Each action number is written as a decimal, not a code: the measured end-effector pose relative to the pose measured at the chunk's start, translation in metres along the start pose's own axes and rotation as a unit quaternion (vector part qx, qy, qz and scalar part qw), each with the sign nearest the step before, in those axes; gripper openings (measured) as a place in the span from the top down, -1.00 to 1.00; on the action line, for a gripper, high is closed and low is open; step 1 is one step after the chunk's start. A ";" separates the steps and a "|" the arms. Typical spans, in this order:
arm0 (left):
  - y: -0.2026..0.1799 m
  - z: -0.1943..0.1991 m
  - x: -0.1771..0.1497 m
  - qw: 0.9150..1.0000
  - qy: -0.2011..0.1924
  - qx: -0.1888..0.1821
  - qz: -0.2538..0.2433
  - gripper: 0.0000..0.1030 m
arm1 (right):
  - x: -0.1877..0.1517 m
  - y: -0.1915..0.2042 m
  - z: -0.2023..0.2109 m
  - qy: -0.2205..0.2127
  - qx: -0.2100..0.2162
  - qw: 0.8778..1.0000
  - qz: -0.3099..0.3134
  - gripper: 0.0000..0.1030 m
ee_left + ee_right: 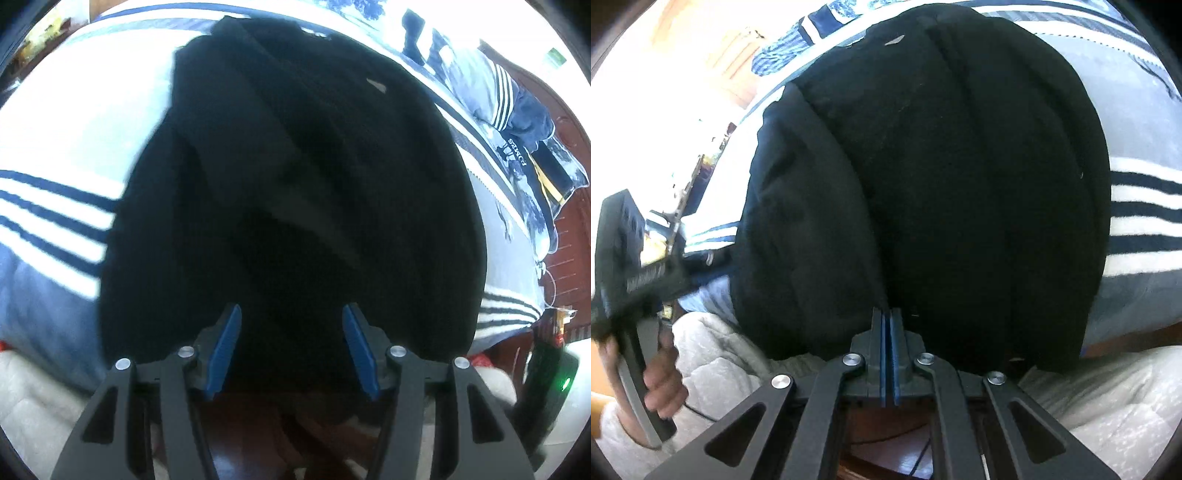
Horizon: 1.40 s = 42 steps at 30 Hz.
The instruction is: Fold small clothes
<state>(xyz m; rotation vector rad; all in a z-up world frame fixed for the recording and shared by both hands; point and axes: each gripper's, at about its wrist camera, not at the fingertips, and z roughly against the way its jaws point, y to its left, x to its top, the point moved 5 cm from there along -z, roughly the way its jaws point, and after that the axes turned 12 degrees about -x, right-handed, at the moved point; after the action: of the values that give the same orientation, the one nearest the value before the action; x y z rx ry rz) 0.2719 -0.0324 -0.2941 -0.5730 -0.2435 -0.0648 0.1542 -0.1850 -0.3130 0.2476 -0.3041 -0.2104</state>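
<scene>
Black garment (295, 166) over striped bedding (55, 206)

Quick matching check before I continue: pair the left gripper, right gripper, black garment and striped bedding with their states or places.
Things:
1. left gripper
2. right gripper
3. black garment
4. striped bedding

States:
A. lies underneath the clothing
B. pads pressed together at the near hem
C. jaws apart, nothing between the pads
D. spread flat, partly folded

Pairs: 1-C, 2-B, 3-D, 4-A
</scene>
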 end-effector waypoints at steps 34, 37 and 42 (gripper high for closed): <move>-0.026 0.072 -0.088 0.981 -0.120 0.051 -0.144 -0.19 | -0.014 -0.060 0.101 -0.145 -0.055 0.985 -0.082 -0.49; -0.043 0.095 -0.100 0.971 -0.155 0.060 -0.174 -0.49 | -0.014 -0.088 0.120 -0.154 -0.044 0.978 -0.135 -0.49; -0.064 0.102 -0.101 0.974 -0.147 0.030 -0.168 -0.51 | -0.004 -0.128 0.133 -0.143 -0.044 0.971 -0.187 -0.49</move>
<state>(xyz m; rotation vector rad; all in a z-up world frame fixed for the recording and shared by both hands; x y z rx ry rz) 0.1439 -0.0307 -0.2023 -0.4752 -0.6282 -0.3000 0.0863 -0.3331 -0.2261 0.1837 -0.5324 -0.6357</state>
